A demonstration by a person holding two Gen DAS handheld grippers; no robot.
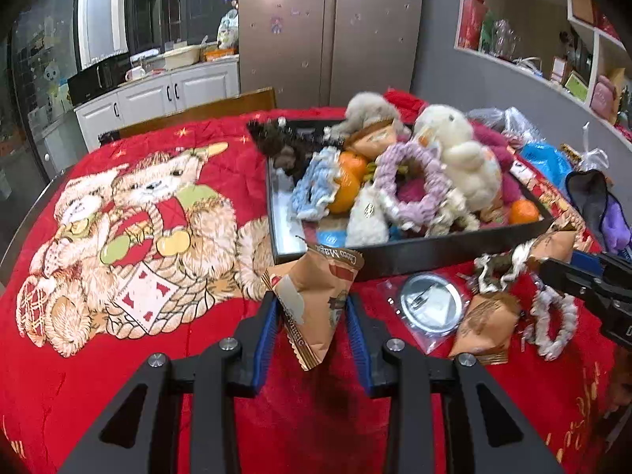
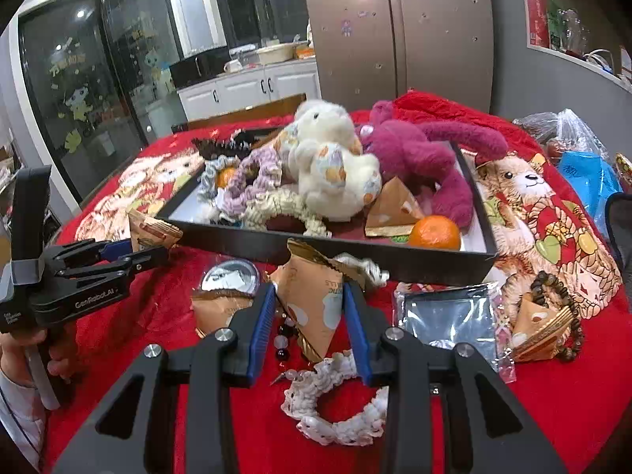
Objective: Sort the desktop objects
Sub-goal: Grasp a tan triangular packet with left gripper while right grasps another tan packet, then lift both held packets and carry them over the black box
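Observation:
My left gripper point(image 1: 312, 316) is shut on a tan snack packet point(image 1: 316, 296), held just in front of the black tray point(image 1: 395, 254). It also shows in the right wrist view point(image 2: 158, 252) with its packet point(image 2: 152, 231). My right gripper point(image 2: 310, 320) is shut on another tan snack packet point(image 2: 312, 300) near the tray's front wall point(image 2: 395, 260). The tray holds plush toys point(image 2: 335, 173), rope rings point(image 1: 407, 181), oranges point(image 2: 434, 232) and a packet point(image 2: 391, 207).
On the red bear-print cloth point(image 1: 118, 213) lie a round mirror in a bag point(image 1: 430, 306), a packet point(image 1: 486, 326), a white scrunchie point(image 2: 335, 407), a clear bag point(image 2: 450, 318), a bead bracelet point(image 2: 561, 316) and blue plastic bags point(image 2: 588, 181). A chair back point(image 1: 205, 108) stands behind.

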